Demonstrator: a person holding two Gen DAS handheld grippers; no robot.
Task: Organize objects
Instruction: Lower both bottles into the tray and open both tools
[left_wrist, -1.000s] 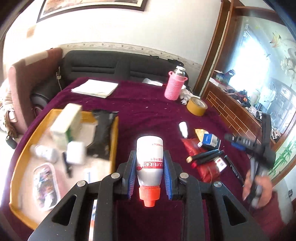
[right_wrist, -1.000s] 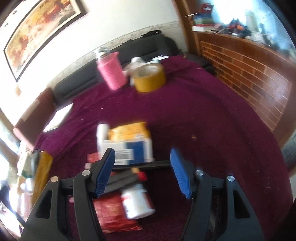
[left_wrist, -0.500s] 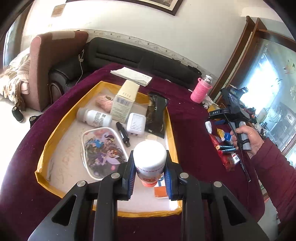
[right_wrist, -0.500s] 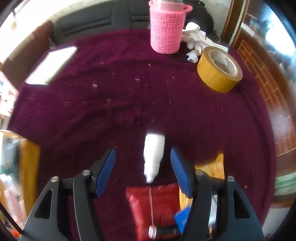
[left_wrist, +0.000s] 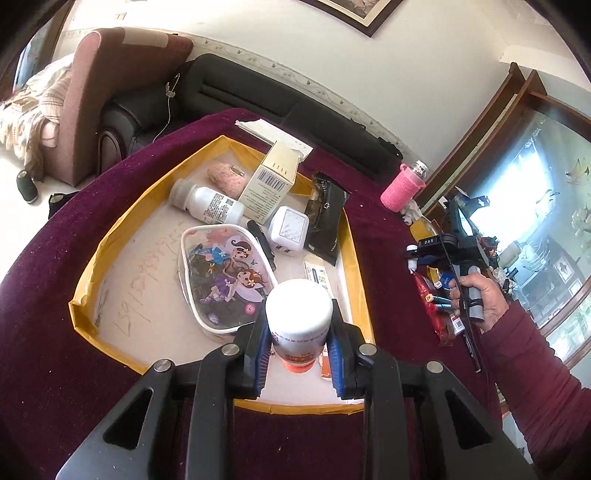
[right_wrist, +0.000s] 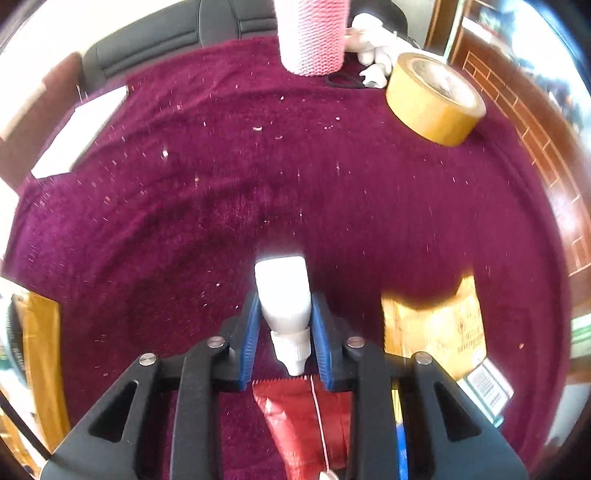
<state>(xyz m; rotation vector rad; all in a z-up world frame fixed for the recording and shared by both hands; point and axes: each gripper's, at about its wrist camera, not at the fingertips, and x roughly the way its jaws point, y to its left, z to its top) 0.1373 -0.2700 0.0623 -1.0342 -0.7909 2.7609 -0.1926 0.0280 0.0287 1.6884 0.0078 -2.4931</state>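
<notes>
My left gripper is shut on a white bottle with an orange cap, held cap-down over the near right part of the yellow-rimmed tray. The tray holds a cartoon pouch, a white pill bottle, a beige box, a white charger and a black packet. My right gripper is shut on a small white dropper bottle lying on the maroon cloth, nozzle toward the camera. The right gripper also shows in the left wrist view, right of the tray.
A red packet, a yellow packet and a barcoded box lie near the right gripper. A tape roll, a pink-sleeved bottle and white paper sit farther back. A sofa lies beyond the table.
My left gripper carried the bottle lower over the tray. My right gripper moved onto the dropper bottle and shut on it.
</notes>
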